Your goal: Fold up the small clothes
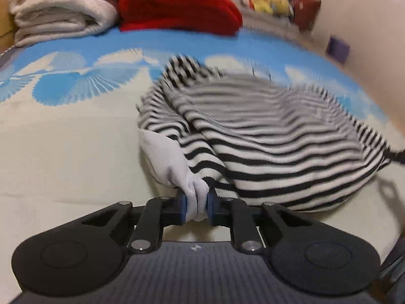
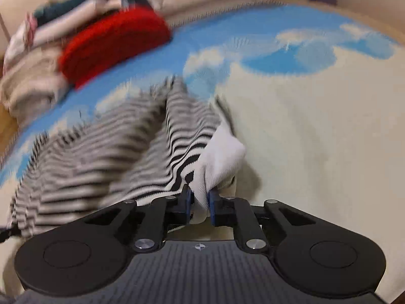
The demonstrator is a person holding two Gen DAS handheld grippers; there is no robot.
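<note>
A small black-and-white striped garment (image 1: 253, 136) with a plain white hem band lies bunched on a cream and blue bedcover (image 1: 63, 139). My left gripper (image 1: 197, 206) is shut on the white band at the garment's near left corner. In the right wrist view the same striped garment (image 2: 121, 152) stretches away to the left, blurred. My right gripper (image 2: 200, 202) is shut on the white band at its near right corner. The cloth sags between the two grips.
A folded red knit (image 1: 177, 7) and a folded white towel (image 1: 63, 7) lie at the far side of the bedcover, with more folded clothes (image 2: 38, 33) stacked there. Yellow soft toys (image 1: 268, 2) sit further back. A pale wall (image 1: 367, 25) stands on the right.
</note>
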